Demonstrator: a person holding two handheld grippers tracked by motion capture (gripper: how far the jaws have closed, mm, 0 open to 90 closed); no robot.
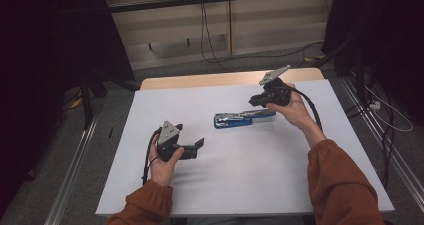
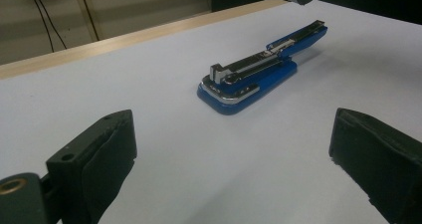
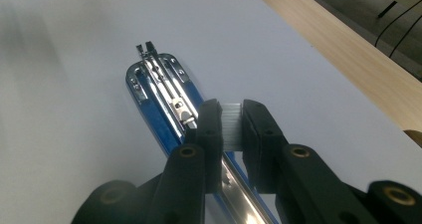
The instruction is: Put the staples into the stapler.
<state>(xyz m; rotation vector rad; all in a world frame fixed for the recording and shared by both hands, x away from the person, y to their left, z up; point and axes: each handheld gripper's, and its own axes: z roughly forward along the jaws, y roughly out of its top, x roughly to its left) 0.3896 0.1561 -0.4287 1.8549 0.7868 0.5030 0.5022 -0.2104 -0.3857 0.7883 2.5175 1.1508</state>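
Observation:
A blue stapler [image 1: 240, 119] lies on the white table with its top arm swung up, so the metal staple channel [image 3: 164, 82] is exposed. My right gripper [image 1: 253, 102] hovers just over the stapler's raised arm. Its jaws are shut on a small pale, ribbed strip of staples [image 3: 232, 124], seen in the right gripper view directly above the channel. My left gripper [image 1: 198, 148] rests to the stapler's left, held low over the table. Its jaws [image 2: 234, 159] stand wide open with nothing between them, facing the stapler [image 2: 254, 74].
A white sheet covers the table [image 1: 240, 185], and a wooden edge [image 1: 210, 80] shows along the far side. Black cables [image 1: 207, 30] hang behind the table and more trail on the floor at the right [image 1: 385, 110]. Dark furniture stands at both far corners.

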